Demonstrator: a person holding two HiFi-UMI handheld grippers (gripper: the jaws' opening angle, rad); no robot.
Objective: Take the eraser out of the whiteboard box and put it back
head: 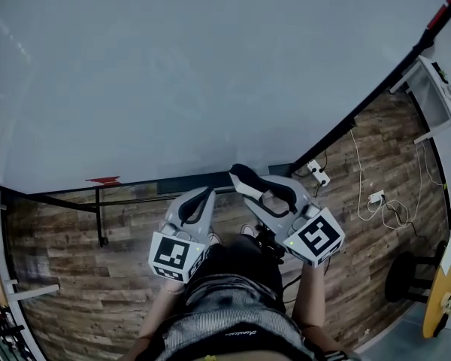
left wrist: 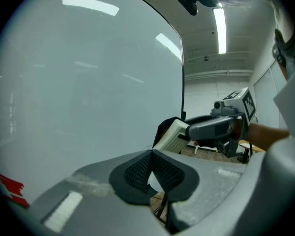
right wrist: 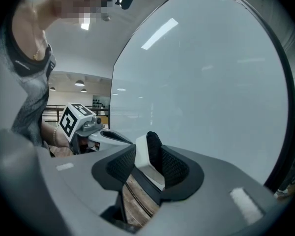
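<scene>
Eraser (right wrist: 143,156) clamped in right gripper (right wrist: 148,167) jaws, raised before whiteboard (head: 210,66), left gripper (left wrist: 151,170) just beside it, jaws pressed together, empty, both angled slightly downward toward board.

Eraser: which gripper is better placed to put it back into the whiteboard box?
Right. The right gripper has its fingers clamped on the eraser, close to the whiteboard. The left gripper is shut with nothing between its fingers, so it would probably need a handover first.
</scene>
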